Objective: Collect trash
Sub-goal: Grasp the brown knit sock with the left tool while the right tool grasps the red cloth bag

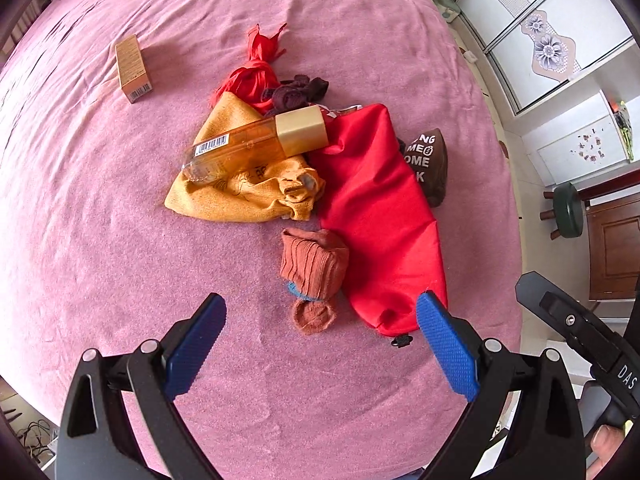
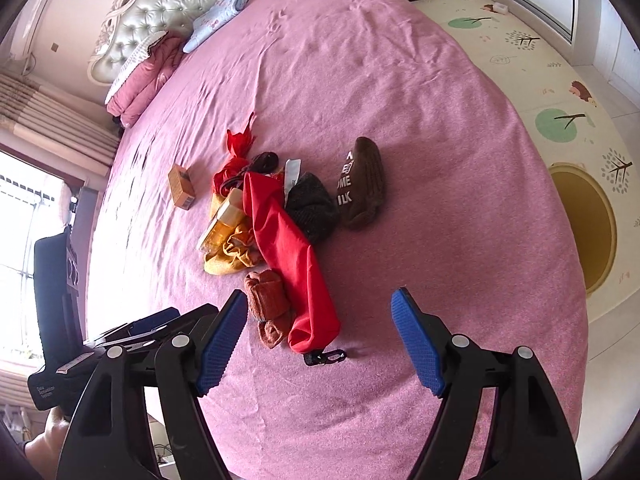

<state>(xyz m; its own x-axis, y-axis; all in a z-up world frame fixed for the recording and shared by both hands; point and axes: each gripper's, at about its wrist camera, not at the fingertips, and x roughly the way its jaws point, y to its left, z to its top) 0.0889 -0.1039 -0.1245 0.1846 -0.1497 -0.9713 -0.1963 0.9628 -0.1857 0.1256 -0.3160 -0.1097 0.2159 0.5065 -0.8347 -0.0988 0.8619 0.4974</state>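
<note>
Both grippers, left gripper (image 1: 320, 344) and right gripper (image 2: 318, 338), hang with fingers spread, holding nothing. The trash pile lies on the bed (image 1: 100, 220); the bottle (image 1: 256, 142) looks easiest to pinch across its middle first.

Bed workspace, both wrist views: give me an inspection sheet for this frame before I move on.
Surface: pink bedspread, wrinkled, with items piled mid-bed.
Job's things: amber bottle lying on a yellow cloth; small cardboard box apart from the pile; crumpled red plastic.
Clutter: red drawstring bag, rust sock bundle, dark socks, brown lettered sock, dark knit item.
Grippers: left claw open, empty; right claw open, empty, both hovering short of the pile.
Cables: a tangle on the floor.
Surroundings: tufted headboard, folded quilt, play mat, green stool.
</note>
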